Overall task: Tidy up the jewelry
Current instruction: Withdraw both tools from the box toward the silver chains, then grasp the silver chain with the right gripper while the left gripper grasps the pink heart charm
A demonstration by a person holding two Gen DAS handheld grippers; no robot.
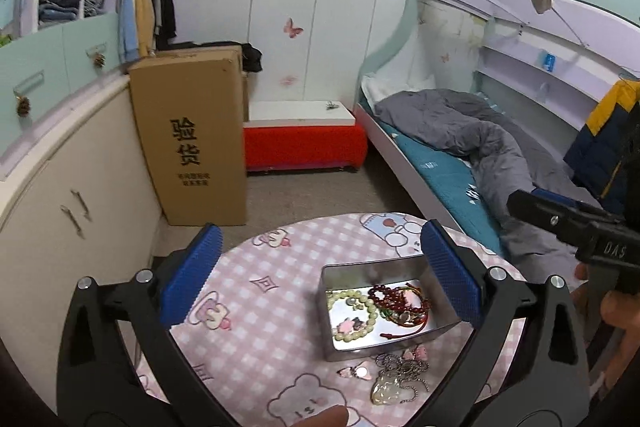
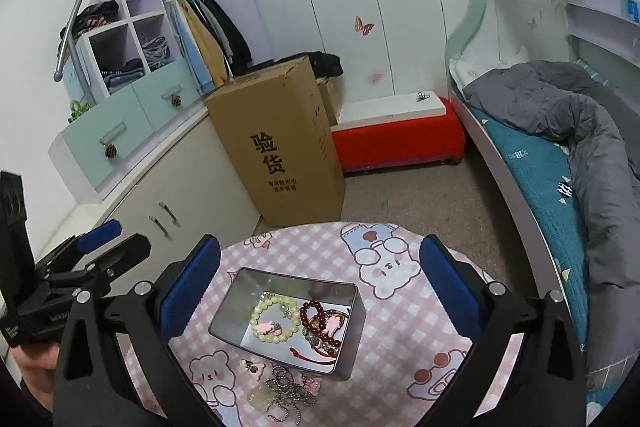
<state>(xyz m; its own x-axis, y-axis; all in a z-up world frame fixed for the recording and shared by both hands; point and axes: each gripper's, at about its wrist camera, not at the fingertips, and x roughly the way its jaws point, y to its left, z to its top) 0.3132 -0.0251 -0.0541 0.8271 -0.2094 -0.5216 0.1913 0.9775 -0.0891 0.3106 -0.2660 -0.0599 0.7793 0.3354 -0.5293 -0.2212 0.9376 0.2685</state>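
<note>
Both grippers spread wide above the round table, holding nothing.

Left wrist: left gripper (image 1: 322,259) hangs over the metal tin (image 1: 384,341), whose long axis slants toward its right finger; ball-chain pendant (image 1: 394,379) lies just nearer, by the table's (image 1: 280,307) near edge.
Right wrist: right gripper (image 2: 320,273) straddles the tin (image 2: 348,343), bare checked cloth beyond it.

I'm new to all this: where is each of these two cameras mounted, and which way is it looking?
Left wrist view: sits on the left gripper, looking forward between its open blue fingers down at the metal tin on the pink checked table; the right gripper and its hand show at the right edge.
Right wrist view: sits on the right gripper, also open, facing the same tin; the left gripper shows at left.
Shared: tin, bead bracelets, ball-chain necklace, cardboard box, bed.
</note>
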